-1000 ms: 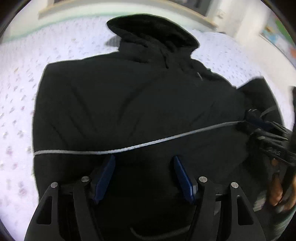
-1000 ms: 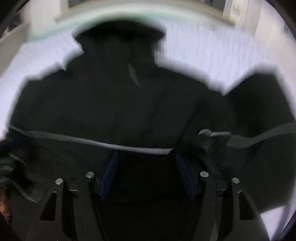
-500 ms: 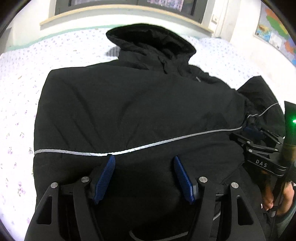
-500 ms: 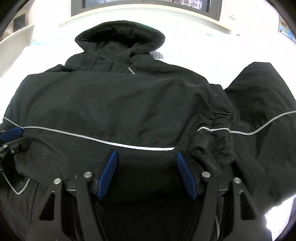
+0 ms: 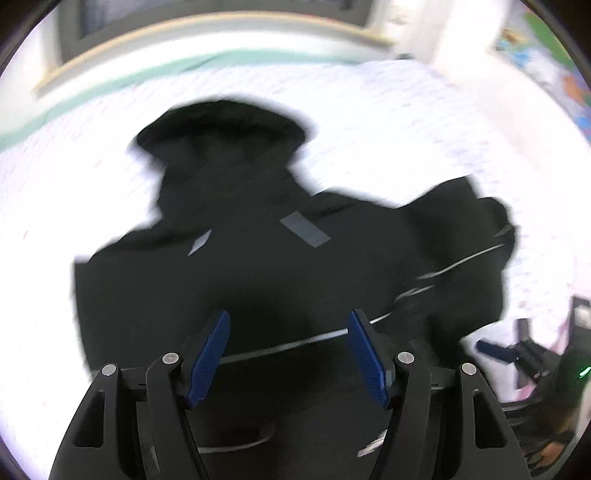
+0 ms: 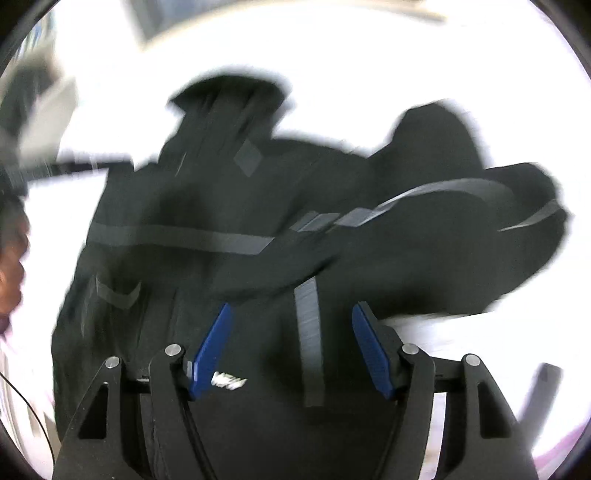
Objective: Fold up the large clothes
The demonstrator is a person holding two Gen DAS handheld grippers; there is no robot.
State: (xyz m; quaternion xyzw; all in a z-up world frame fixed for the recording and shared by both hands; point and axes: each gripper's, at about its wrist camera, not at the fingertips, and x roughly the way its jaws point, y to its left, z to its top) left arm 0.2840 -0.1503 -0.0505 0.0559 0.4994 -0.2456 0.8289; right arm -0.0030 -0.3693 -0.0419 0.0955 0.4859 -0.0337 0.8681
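Observation:
A black hooded jacket [image 5: 258, 266] with thin grey reflective stripes lies spread on a white flowered bed sheet [image 5: 74, 177], hood at the far end. Both views are motion-blurred. My left gripper [image 5: 288, 343] is open and empty above the jacket's lower part. My right gripper [image 6: 290, 343] is open and empty above the jacket [image 6: 221, 206], near its lower right side. A sleeve [image 6: 461, 221] lies bunched at the right. The right gripper also shows in the left wrist view [image 5: 495, 350], off the jacket's right edge.
The bed's far edge meets a wall with a window ledge [image 5: 192, 33]. A colourful poster [image 5: 546, 62] hangs at the right. A person's hand [image 6: 11, 273] shows at the left edge of the right wrist view.
Both grippers have pulled back and up from the jacket, so it looks smaller. The right gripper has moved off the jacket's right edge. The sleeve now lies bunched at the right.

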